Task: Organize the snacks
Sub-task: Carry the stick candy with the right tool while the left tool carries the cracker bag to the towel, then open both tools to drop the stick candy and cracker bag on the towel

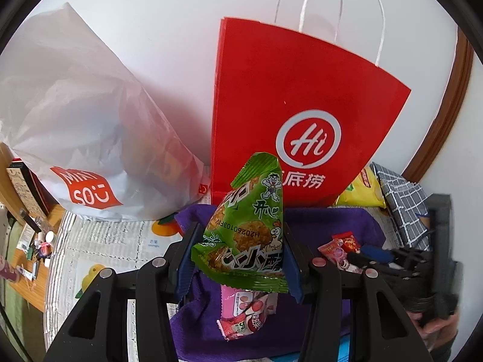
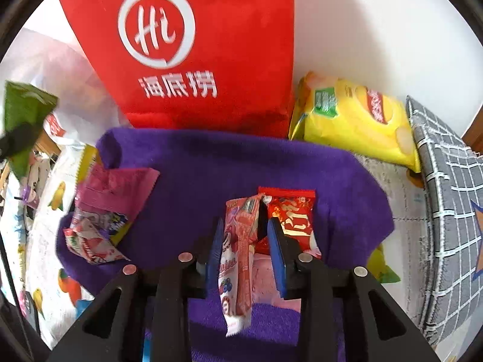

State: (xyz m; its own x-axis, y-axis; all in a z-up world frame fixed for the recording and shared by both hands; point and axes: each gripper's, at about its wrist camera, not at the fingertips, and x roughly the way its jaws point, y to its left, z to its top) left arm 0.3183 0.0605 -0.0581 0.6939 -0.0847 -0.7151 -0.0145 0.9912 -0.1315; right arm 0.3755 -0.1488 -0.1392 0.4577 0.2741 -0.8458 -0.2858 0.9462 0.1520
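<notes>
I saw the red paper bag (image 1: 302,96) standing upright against the wall, with the white plastic bag (image 1: 75,114) beside it. In front of them, the purple cloth (image 2: 241,163) lay spread over the bench (image 1: 99,241). My left tongs (image 1: 238,259) were clamped on the green snack packet (image 1: 244,229), held above the cloth. My right tongs (image 2: 246,247) stood slightly apart, the pink snack packet (image 2: 238,259) between them; grip uncertain.

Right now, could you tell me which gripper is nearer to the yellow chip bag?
Right. The right gripper works over the purple cloth just in front of the chip bag; the left gripper, holding a green packet, sits farther off, toward the white bag.
</notes>
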